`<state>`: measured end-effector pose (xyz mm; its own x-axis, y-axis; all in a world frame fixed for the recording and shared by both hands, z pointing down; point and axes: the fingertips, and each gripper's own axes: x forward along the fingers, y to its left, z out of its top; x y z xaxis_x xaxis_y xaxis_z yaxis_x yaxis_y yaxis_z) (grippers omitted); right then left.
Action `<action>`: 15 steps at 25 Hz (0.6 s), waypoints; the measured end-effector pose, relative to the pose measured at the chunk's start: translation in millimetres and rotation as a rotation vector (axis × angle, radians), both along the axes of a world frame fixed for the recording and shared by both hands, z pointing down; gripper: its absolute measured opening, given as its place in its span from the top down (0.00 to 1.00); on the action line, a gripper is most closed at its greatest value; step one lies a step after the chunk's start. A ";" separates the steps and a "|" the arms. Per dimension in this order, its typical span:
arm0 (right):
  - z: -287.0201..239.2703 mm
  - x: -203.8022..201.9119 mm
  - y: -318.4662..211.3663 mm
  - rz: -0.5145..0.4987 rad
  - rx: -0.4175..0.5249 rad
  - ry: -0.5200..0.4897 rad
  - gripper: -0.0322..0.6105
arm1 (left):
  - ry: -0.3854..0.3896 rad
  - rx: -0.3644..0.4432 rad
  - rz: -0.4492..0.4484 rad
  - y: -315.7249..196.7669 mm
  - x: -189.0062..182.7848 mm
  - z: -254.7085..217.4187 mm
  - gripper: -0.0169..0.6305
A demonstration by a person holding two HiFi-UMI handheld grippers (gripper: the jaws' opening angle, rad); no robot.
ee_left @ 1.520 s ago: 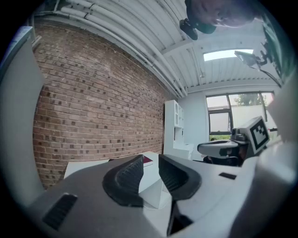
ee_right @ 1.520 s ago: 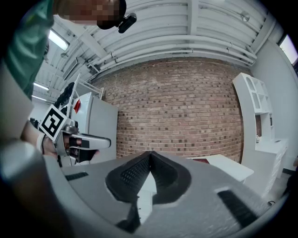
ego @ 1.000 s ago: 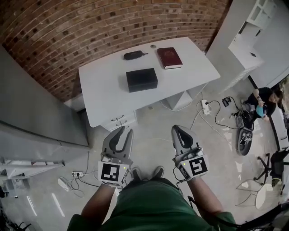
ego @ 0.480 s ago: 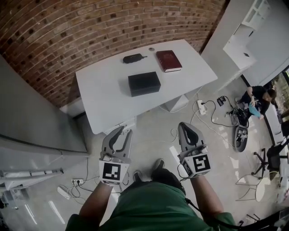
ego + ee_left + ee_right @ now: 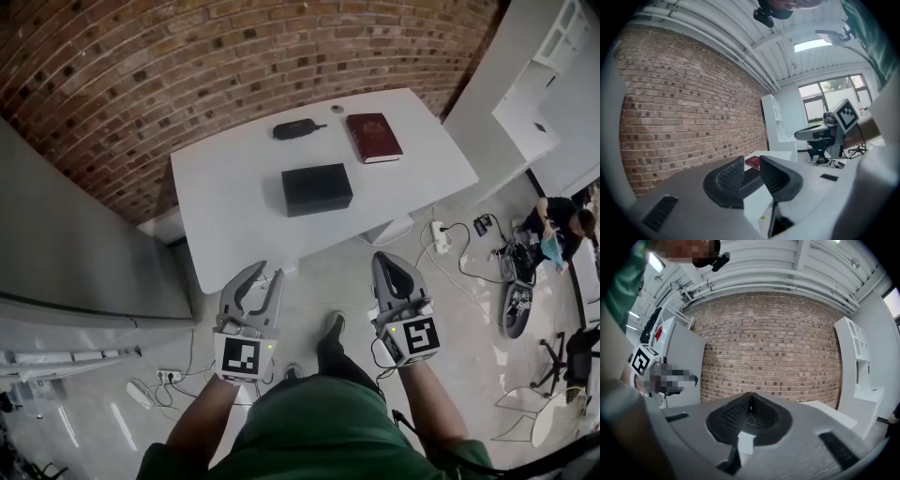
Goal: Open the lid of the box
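A black box (image 5: 317, 188) with its lid down lies in the middle of a white table (image 5: 234, 216); the left gripper view shows it as a dark slab (image 5: 752, 174) between the jaws, far off. My left gripper (image 5: 262, 274) hangs over the floor just short of the table's near edge, jaws apart with nothing in them. My right gripper (image 5: 387, 262) is level with it on the right, also short of the table, its pads (image 5: 750, 411) pressed together and empty.
A dark red book (image 5: 373, 137) and a small black case (image 5: 294, 128) lie at the table's far side by the brick wall (image 5: 234, 66). A grey partition (image 5: 75, 244) stands left. Cables and a power strip (image 5: 441, 232) lie on the floor right; a person (image 5: 561, 225) sits far right.
Both grippers have come forward toward the table, whose near edge now lies just ahead of their tips. The jaws look the same as before.
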<state>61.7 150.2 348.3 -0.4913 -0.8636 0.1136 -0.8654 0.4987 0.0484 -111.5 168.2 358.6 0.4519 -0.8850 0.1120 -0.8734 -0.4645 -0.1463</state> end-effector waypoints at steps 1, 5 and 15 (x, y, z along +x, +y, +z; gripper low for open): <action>-0.2 0.1 -12.0 -0.015 -0.003 -0.006 0.94 | -0.006 -0.005 -0.012 -9.3 2.2 -0.8 0.83; 3.3 1.8 -55.3 -0.084 -0.012 -0.009 0.94 | -0.041 0.012 -0.046 -48.4 13.1 2.9 0.82; 37.8 22.8 -142.2 -0.184 -0.081 -0.016 0.95 | -0.112 -0.032 -0.141 -129.3 36.9 28.4 0.81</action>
